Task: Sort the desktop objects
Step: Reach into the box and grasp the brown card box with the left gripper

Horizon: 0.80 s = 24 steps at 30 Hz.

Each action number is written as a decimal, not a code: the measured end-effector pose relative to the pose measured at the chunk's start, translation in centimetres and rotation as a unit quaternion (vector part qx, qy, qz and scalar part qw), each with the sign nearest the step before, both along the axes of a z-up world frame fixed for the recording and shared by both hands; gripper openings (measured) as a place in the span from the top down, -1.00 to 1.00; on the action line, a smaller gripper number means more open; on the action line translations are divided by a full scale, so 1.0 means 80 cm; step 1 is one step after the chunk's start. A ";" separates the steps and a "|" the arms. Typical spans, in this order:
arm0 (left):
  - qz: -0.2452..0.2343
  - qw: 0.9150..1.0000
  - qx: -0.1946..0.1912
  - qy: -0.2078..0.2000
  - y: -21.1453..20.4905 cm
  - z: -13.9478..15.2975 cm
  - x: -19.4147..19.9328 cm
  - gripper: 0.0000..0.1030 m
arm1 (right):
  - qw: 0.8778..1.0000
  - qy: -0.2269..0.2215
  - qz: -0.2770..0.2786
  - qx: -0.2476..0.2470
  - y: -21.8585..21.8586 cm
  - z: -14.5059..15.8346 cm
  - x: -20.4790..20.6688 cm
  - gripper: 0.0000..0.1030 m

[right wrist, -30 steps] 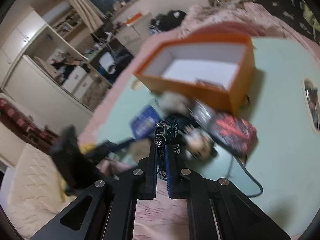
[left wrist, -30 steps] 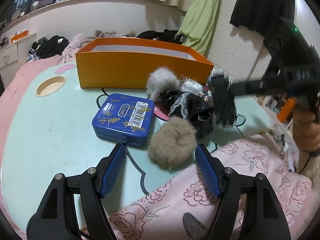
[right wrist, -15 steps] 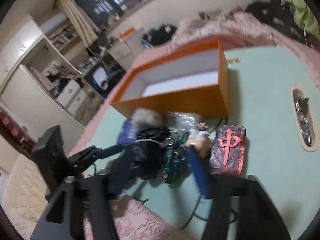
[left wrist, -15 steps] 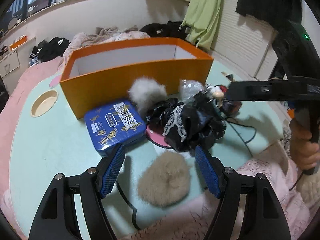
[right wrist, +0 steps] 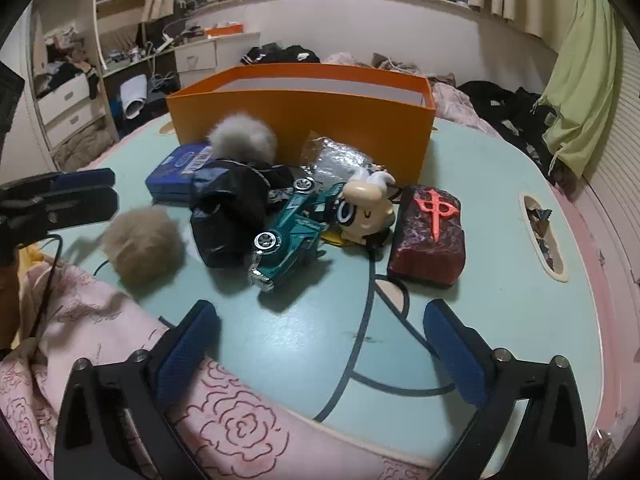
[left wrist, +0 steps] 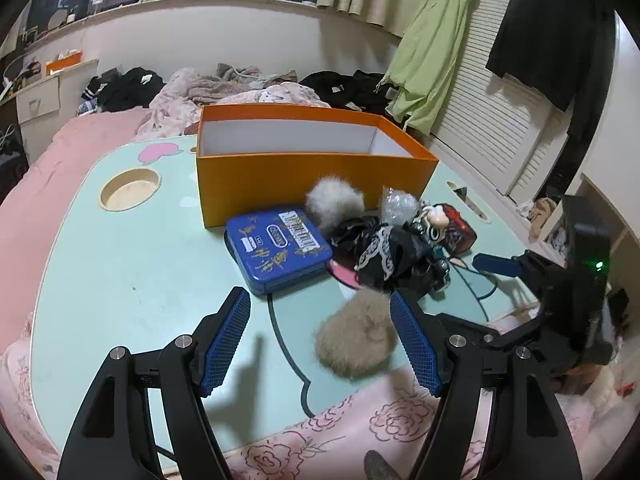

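On the left, the left gripper [left wrist: 320, 332] hangs over the pale mint tabletop [left wrist: 120, 280], blue-padded fingers parted and nothing clamped. The beige fur pom-pom [left wrist: 356, 336] sits at about one o'clock from the fingers, brushing the inner edge of the right-hand finger, off centre. At twelve o'clock lies the flat blue printed tin [left wrist: 280, 248], with the open orange cardboard box [left wrist: 312, 176] beyond it, seemingly empty from what shows.

Moving across: grey fur pom-pom [right wrist: 242, 138] by the box wall, then the crumpled black lace-trimmed fabric [right wrist: 228, 216] heaped mid-table.

Now the right gripper [right wrist: 320, 348], jaws opening wide, nothing between them. The teal metal toy car [right wrist: 292, 232] lies on the table at eleven o'clock from it, long axis slanting from seven towards one o'clock, nose nearest the fingers. Beside it, a cream big-headed figurine [right wrist: 366, 210], then the dark red mahjong-tile block [right wrist: 430, 232] at one o'clock.

The right hand looks nearer the car; the left is nearer the beige puff, probably its pick after a small shift to the right.
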<state>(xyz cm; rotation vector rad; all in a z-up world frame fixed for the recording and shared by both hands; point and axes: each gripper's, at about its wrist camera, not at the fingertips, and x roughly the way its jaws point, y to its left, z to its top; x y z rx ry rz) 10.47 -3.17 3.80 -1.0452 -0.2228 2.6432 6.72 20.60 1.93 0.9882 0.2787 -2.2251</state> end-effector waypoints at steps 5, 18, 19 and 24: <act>-0.015 1.000 0.010 -0.019 -0.002 0.018 -0.018 -0.41 | 1.000 -0.002 0.001 -0.001 0.003 -0.003 -0.002 -1.00; -0.008 0.995 -0.014 -0.101 0.021 0.074 -0.173 -0.41 | 1.000 -0.001 -0.006 -0.006 0.009 -0.005 -0.005 -1.00; -0.012 0.994 -0.018 -0.109 0.026 0.070 -0.181 -0.41 | 1.000 -0.001 -0.010 -0.007 0.011 -0.006 -0.006 -1.00; -0.025 0.988 -0.056 -0.139 0.063 0.041 -0.208 -0.41 | 1.000 0.005 -0.020 -0.016 0.017 0.001 -0.004 -1.00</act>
